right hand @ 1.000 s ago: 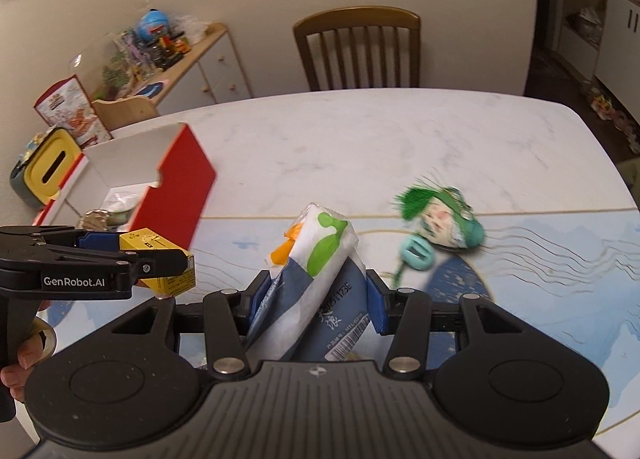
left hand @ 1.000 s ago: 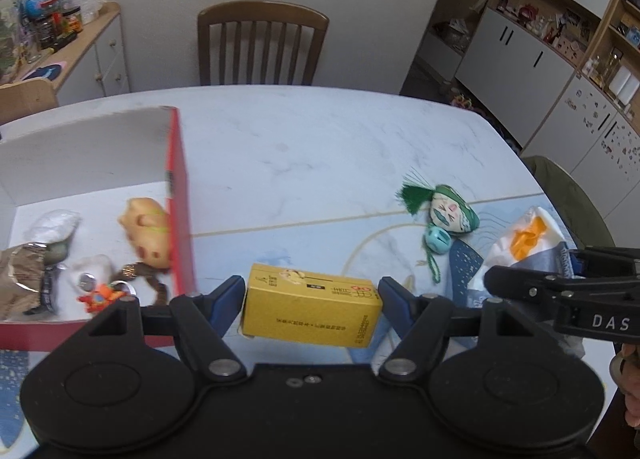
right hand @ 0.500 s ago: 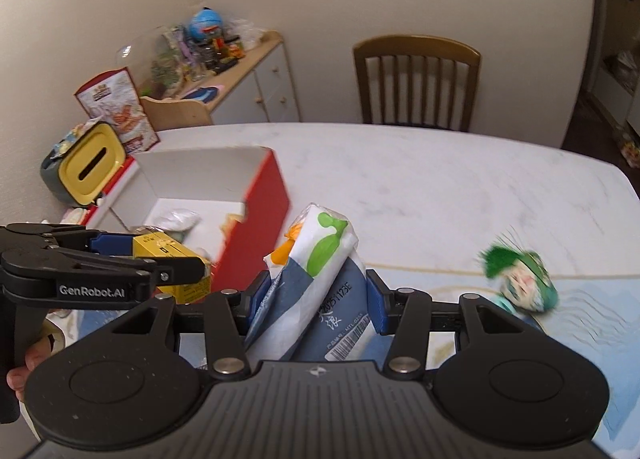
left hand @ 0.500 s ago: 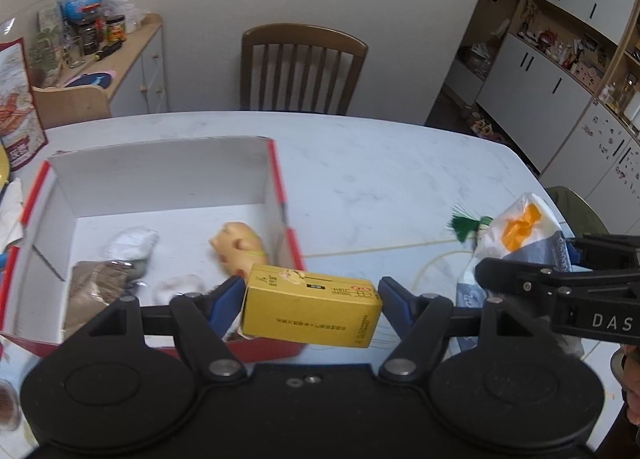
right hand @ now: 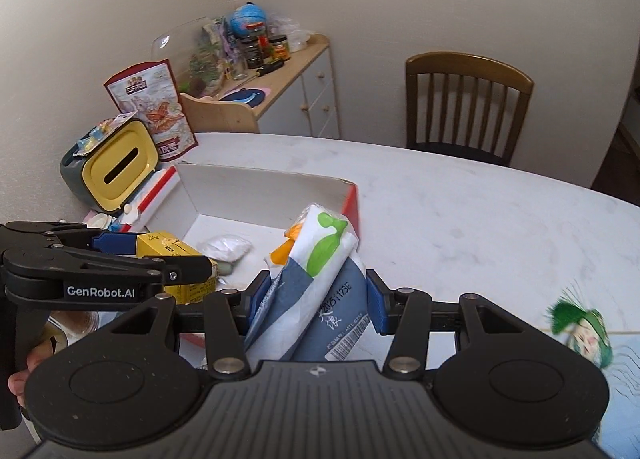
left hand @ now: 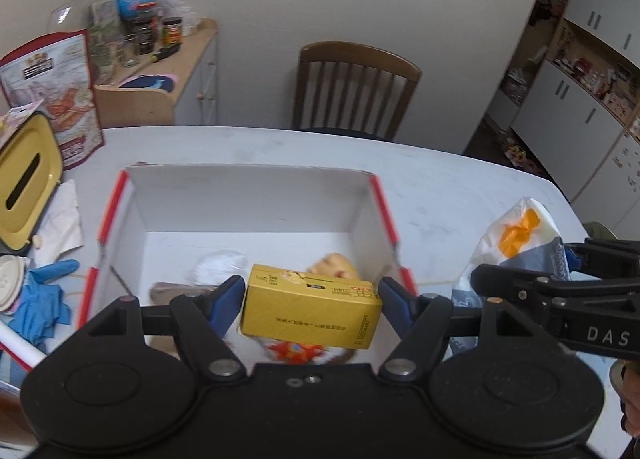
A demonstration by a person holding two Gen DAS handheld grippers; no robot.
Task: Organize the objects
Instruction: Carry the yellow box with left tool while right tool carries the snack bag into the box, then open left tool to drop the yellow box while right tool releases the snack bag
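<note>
Red-edged box [left hand: 256, 199] on table [right hand: 460, 211] already holds a few small items. Left gripper [left hand: 310, 305] clamped on yellow carton [left hand: 310, 311], hanging over box interior, not yet released. Right gripper [right hand: 316, 299] pinches snack bag [right hand: 320, 279] beside box. Green-haired toy [right hand: 584, 335] left on table; roughly halfway, I'd judge.

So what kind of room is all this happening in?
Most likely a home dining room: a white table with a wooden chair pushed up to it, and a cluttered sideboard against the wall.
</note>
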